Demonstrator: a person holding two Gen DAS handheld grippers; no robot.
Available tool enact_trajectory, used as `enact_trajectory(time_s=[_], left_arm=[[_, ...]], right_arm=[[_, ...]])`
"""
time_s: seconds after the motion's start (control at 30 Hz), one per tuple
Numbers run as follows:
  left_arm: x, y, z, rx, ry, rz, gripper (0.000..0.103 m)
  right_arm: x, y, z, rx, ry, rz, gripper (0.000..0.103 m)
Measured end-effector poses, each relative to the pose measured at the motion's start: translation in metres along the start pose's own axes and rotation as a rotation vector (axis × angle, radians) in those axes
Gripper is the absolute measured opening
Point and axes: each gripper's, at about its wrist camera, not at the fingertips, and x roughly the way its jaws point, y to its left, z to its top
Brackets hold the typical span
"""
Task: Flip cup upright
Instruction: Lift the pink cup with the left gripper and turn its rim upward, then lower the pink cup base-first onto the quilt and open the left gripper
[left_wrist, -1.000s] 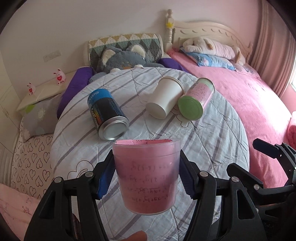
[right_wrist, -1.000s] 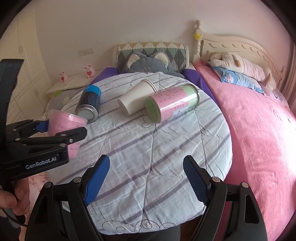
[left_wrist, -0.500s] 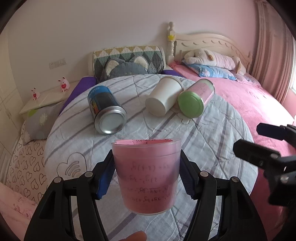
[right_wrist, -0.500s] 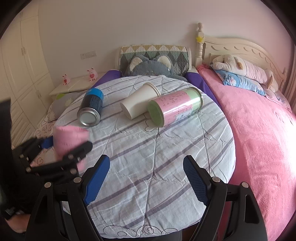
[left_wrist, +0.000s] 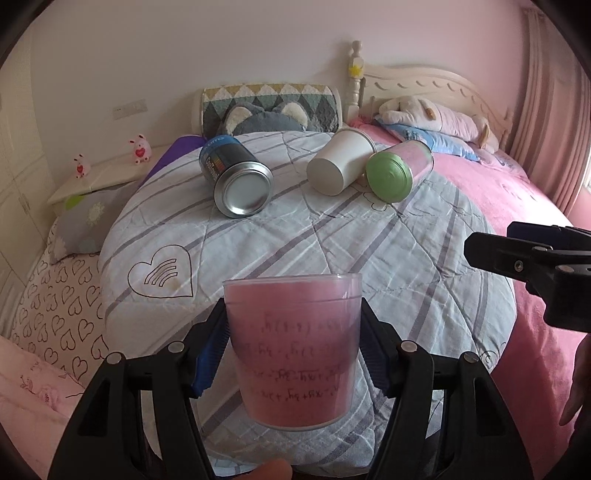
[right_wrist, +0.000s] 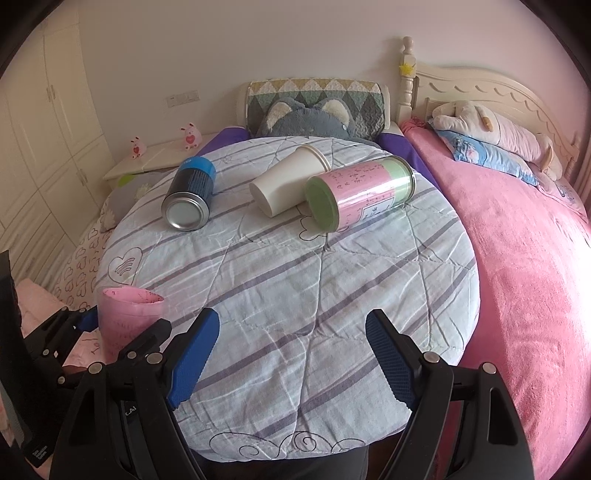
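Note:
My left gripper (left_wrist: 293, 354) is shut on a clear plastic cup with a pink paper lining (left_wrist: 293, 350). The cup stands upright, mouth up, held above the near left edge of the round table (left_wrist: 369, 258). The same cup shows in the right wrist view (right_wrist: 125, 321), between the left gripper's fingers (right_wrist: 86, 319). My right gripper (right_wrist: 291, 358) is open and empty over the table's near edge. It also shows at the right of the left wrist view (left_wrist: 524, 258).
On the far half of the striped tablecloth lie a blue and black can (right_wrist: 190, 194), a white paper cup (right_wrist: 288, 186) and a pink and green canister (right_wrist: 360, 192), all on their sides. A pink bed (right_wrist: 517, 240) is at the right, a nightstand (right_wrist: 155, 162) at the far left.
The left gripper has carried the cup lower and closer to the near left table edge. The right gripper has stayed open and has pulled back slightly.

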Motion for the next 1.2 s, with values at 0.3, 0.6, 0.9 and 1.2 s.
enact_trajectory(time_s=[0.3, 0.6, 0.9, 1.2], left_arm=[[0.006, -0.005, 0.062, 0.022, -0.135, -0.043, 0.065], [0.047, 0.0, 0.028, -0.017, -0.024, -0.016, 0.066], [0.024, 0.006, 0.016, -0.043, -0.057, -0.003, 0.065], [0.025, 0.001, 0.057, 0.003, -0.184, 0.015, 0.065]], right_arm=[[-0.011, -0.001, 0.005, 0.012, -0.026, -0.014, 0.083], [-0.008, -0.007, 0.011, 0.024, -0.023, -0.025, 0.083], [-0.009, 0.0, 0.005, 0.013, -0.017, -0.011, 0.083], [-0.013, -0.001, 0.007, 0.022, -0.03, -0.023, 0.083]])
